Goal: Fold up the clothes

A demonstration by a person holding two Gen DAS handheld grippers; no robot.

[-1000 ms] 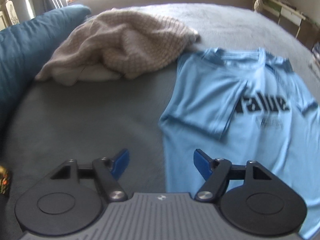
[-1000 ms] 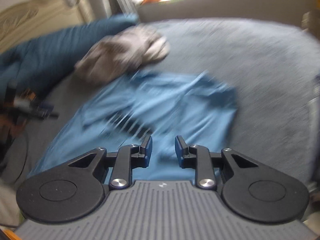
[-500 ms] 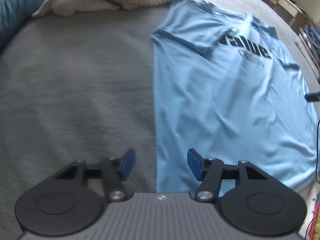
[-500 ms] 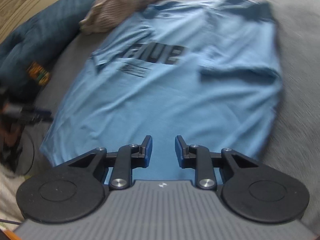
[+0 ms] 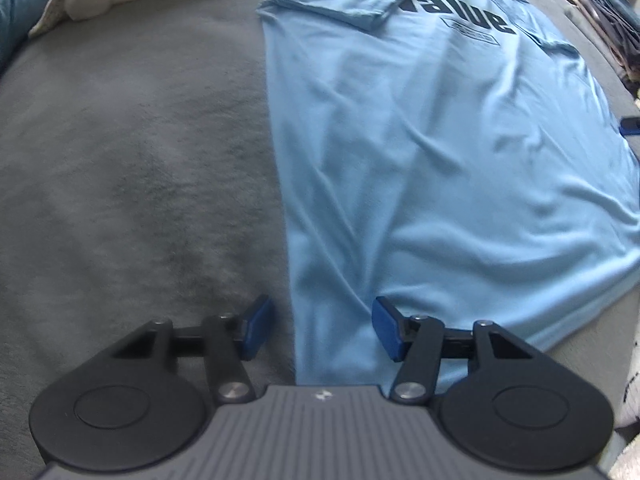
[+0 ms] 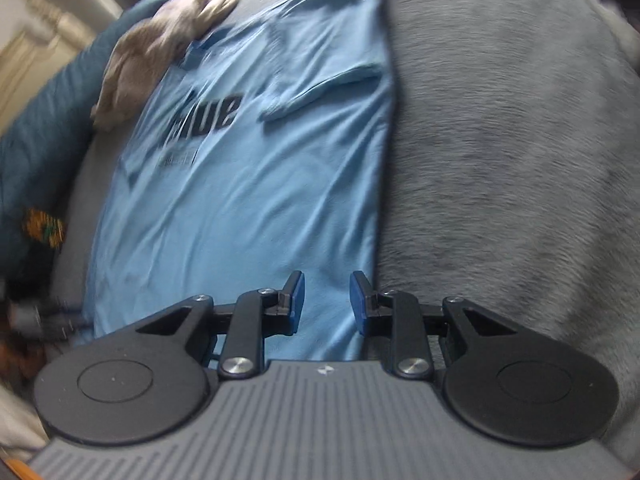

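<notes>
left wrist: steep-down, hem | right wrist: down, hem | shared: T-shirt [image 5: 420,160]

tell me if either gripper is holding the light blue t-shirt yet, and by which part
Nothing is held. Left gripper and right gripper are open over the light blue t-shirt's bottom corners.

Left gripper [image 5: 318,328] pitched steeply downward, 2 blue fingers [image 5: 256,328] spread about half-wide, nothing gripped. Right gripper [image 6: 326,300] angled down, fingers [image 6: 296,298] narrowly apart, empty.
</notes>
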